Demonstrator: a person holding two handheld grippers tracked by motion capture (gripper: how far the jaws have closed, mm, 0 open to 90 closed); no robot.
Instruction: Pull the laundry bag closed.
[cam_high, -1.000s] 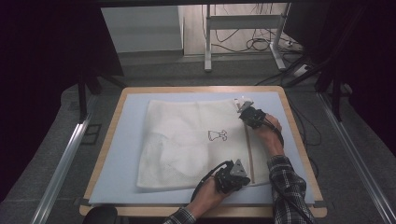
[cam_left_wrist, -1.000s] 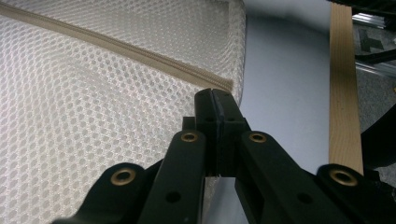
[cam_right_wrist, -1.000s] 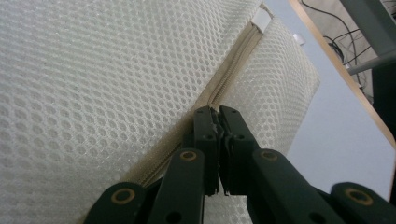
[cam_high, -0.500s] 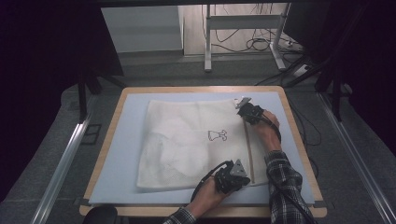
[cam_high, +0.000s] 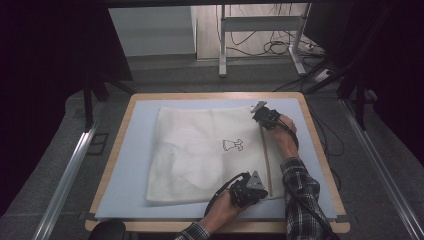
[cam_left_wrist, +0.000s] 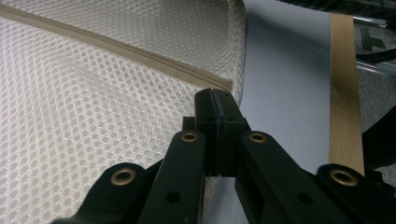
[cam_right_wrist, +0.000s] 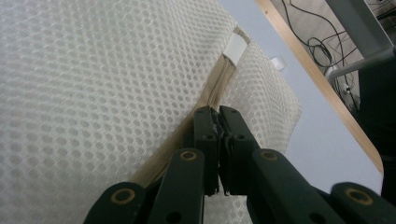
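Change since earlier frames: right gripper (cam_high: 263, 116) has advanced along the zipper toward the far right corner of the bag; the raised fabric seen there one second ago now lies flatter. Left gripper (cam_high: 248, 188) holds the same position.

Work item: white mesh laundry bag (cam_high: 200, 150), lying flat on the blue mat (cam_high: 135, 165) of the wooden-edged table (cam_high: 320, 150). A small black figure print (cam_high: 233, 145) sits right of the bag's centre.

Zipper: beige zipper tape (cam_high: 266, 160) runs along the bag's right side, from near edge to far edge, between the two grippers.

Left gripper jaws: pressed together in the left gripper view (cam_left_wrist: 217, 122), at the near end of the zipper tape (cam_left_wrist: 112, 44). The tips meet the mesh edge there; whether fabric or tape is pinched between them cannot be told for certain.

Left gripper purpose (judgement): acts as an anchor, keeping the near corner fixed so the tape stays straight and taut.

Right gripper jaws: nearly closed in the right gripper view (cam_right_wrist: 218, 122), with a small item clamped at the tips on the zipper line (cam_right_wrist: 219, 84). This is probably the slider pull; it is too small to confirm.

White tab: a small white label (cam_right_wrist: 233, 48) lies just ahead of the right jaw tips, at the far end of the zipper.

Step in hand (judgement): slider travel along the zipper, near its far end.
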